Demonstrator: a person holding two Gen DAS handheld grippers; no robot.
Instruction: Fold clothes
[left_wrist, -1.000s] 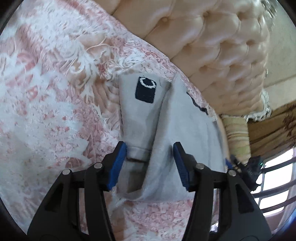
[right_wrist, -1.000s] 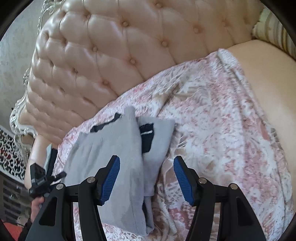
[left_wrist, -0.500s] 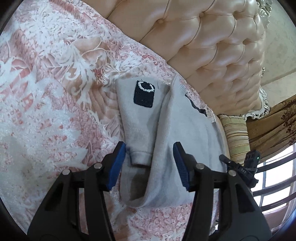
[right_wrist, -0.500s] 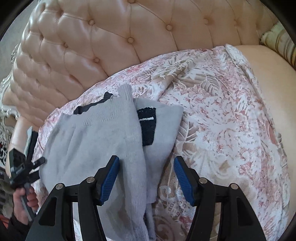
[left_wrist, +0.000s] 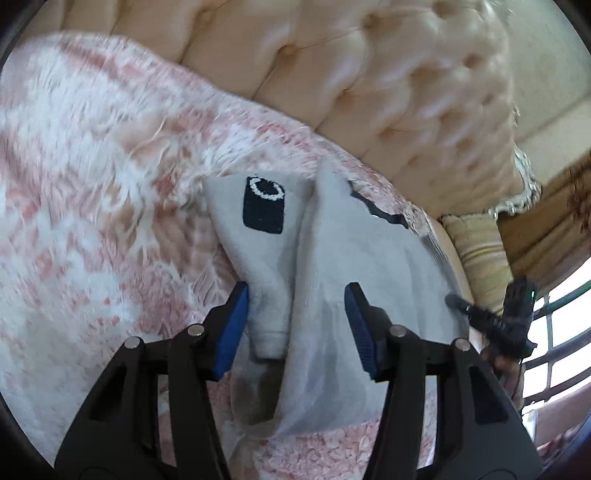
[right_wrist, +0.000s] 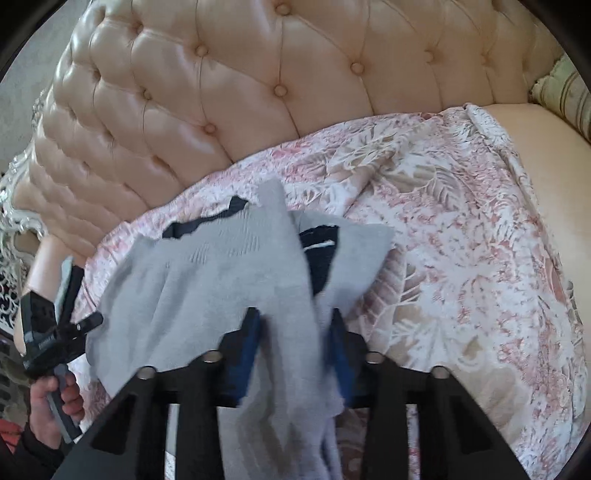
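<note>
Blue-padded, the right gripper pinches a fold of the grey garment; the left gripper stands wide, cloth between its pads. The garment lies on a pink floral bedspread, a tufted peach headboard at twelve o'clock. A striped cushion sits at three o'clock. The garment's near edge is cut off, and the left view is blurred.
</note>
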